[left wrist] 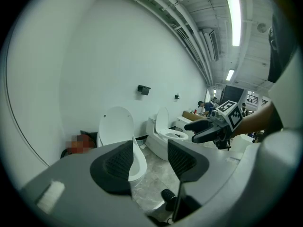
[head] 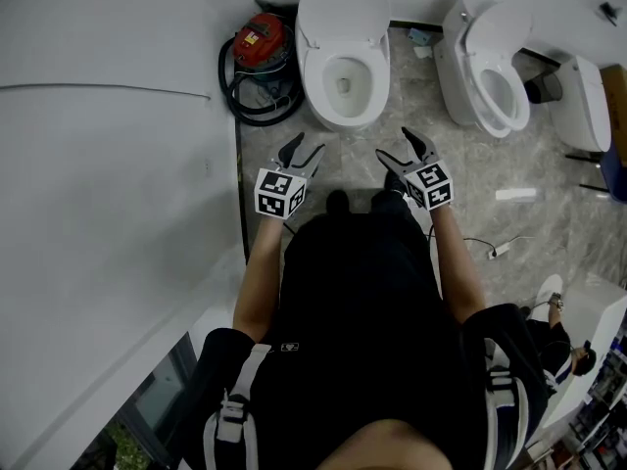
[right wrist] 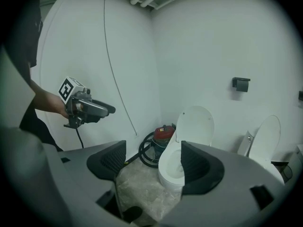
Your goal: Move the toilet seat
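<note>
A white toilet stands against the far wall straight ahead, its lid raised upright. From here I cannot tell whether the seat ring is up with the lid. Both grippers hang in the air short of the bowl and touch nothing. My left gripper is open with nothing between its jaws, and its own view looks past the pads at the same toilet. My right gripper is also open and empty, with the toilet beyond its jaws. Each gripper sees the other: the right one and the left one.
A red vacuum cleaner with a coiled black hose sits left of the toilet by the white wall. A second white toilet with its lid up stands to the right. A cable and plug lie on the grey marble floor.
</note>
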`<state>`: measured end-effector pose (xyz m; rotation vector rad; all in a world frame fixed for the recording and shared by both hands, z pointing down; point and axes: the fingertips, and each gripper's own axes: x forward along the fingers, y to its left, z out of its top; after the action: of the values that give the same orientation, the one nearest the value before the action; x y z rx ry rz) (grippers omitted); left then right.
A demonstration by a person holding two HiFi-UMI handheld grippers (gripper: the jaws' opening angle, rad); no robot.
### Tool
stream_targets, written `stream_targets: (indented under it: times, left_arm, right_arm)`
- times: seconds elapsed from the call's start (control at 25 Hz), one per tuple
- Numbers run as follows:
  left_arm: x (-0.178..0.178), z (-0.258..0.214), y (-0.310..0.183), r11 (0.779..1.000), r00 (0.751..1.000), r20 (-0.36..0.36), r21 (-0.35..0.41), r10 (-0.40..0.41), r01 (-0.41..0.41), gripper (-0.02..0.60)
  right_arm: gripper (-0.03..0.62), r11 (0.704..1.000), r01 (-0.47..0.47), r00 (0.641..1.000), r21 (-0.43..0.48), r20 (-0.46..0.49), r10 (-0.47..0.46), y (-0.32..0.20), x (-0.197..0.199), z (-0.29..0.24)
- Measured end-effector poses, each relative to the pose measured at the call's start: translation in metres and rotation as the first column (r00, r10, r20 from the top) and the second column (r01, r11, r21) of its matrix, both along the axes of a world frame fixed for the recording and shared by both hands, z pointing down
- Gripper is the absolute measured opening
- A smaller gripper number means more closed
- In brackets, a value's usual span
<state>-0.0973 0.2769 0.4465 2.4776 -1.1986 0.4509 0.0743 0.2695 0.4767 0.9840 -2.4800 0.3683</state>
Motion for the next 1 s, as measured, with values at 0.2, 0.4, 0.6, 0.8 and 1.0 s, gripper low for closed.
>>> stream_targets:
  times: [0.2, 0.4, 0.6, 0.8, 1.0]
  left_arm:
    - [-0.001, 0.000, 0.001, 1.000, 1.000, -0.003, 0.006, 0.003, -0.003, 0.245]
    - [-0.003, 0.002, 0.000, 1.000, 1.000, -0.004, 0.001, 0.006, -0.006, 0.249]
    - [-0.004, 0.002, 0.001, 1.000, 1.000, -0.011, -0.004, 0.014, -0.014, 0.249]
    - [-0.010, 0.011, 0.001, 0.999, 1.000, -0.010, -0.028, 0.017, -0.017, 0.247]
    - [-0.010, 0.015, -0.008, 0.999, 1.000, -0.006, -0.036, 0.008, -0.008, 0.245]
  right_arm:
    - [0.360, 1.000, -0.010, 1.000, 0.002, -0.007, 0.010, 0.003, -0.002, 0.000]
    - [0.360, 1.000, -0.017, 1.000, 0.000, -0.019, 0.017, 0.003, 0.000, 0.003]
    - [0.360, 0.999, -0.049, 0.999, -0.012, -0.010, 0.049, 0.001, 0.000, 0.001]
    - [0.360, 0.998, -0.059, 0.998, -0.024, -0.009, 0.059, 0.003, -0.002, 0.006]
    - [0.360, 0.997, -0.061, 0.998, -0.039, -0.017, 0.060, -0.005, 0.002, 0.015]
